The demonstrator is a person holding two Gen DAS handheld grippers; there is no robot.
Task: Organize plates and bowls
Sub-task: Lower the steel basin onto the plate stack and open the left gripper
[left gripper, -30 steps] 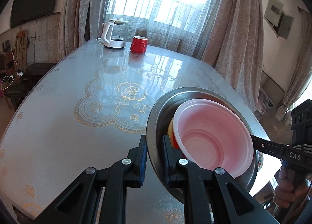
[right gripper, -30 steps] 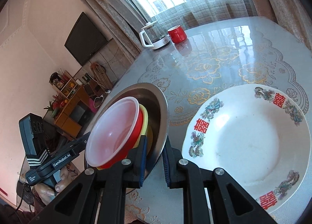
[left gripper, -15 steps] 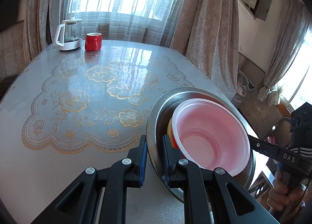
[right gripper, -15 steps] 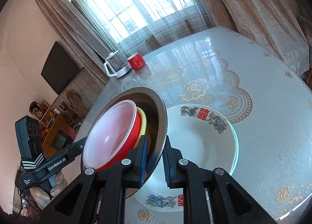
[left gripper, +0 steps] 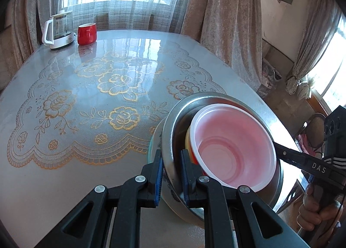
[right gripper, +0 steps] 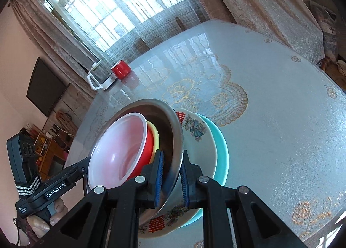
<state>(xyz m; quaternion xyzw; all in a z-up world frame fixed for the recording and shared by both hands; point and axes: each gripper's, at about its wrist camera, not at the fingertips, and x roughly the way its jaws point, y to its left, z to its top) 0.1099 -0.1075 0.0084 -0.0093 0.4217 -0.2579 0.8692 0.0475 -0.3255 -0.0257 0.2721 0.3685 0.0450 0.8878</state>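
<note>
Left gripper (left gripper: 172, 157): jaws clamped on near rim of steel bowl (left gripper: 173, 122), one pad outside, one inside. Right gripper (right gripper: 172, 157): same grip, opposite rim of that bowl.

Left wrist view, left to right:
- Glass kettle (left gripper: 57, 29) and red mug (left gripper: 87, 33) just beside each other at far edge of table (left gripper: 64, 183), by the window curtain.
- Centre-right: steel bowl tilted toward lens, stack nested inside. Pale translucent bowl (left gripper: 233, 146) innermost; only slivers of red bowl (left gripper: 194, 157) and yellow bowl (left gripper: 187, 137) showing past its rim.
- Under steel bowl: thin crescent of patterned plate (left gripper: 156, 140), rest hidden.
- Far right: one finger of right gripper visible behind the stack, tip hidden; right hand (left gripper: 313, 207) on the handle, cut off by frame.

Right wrist view, left to right:
- Left gripper body and left hand (right gripper: 41, 224) low left, fingertips hidden behind pale translucent bowl.
- Then pale, red, yellow, steel, nested in that order.
- Right of those: patterned plate with red characters lying on teal plate (right gripper: 221, 146), both on table near its front edge.
- Plate middle covered by steel bowl; cannot tell whether bowl bottom touches plate or hangs just above.
- Kettle and mug far back, small.
</note>
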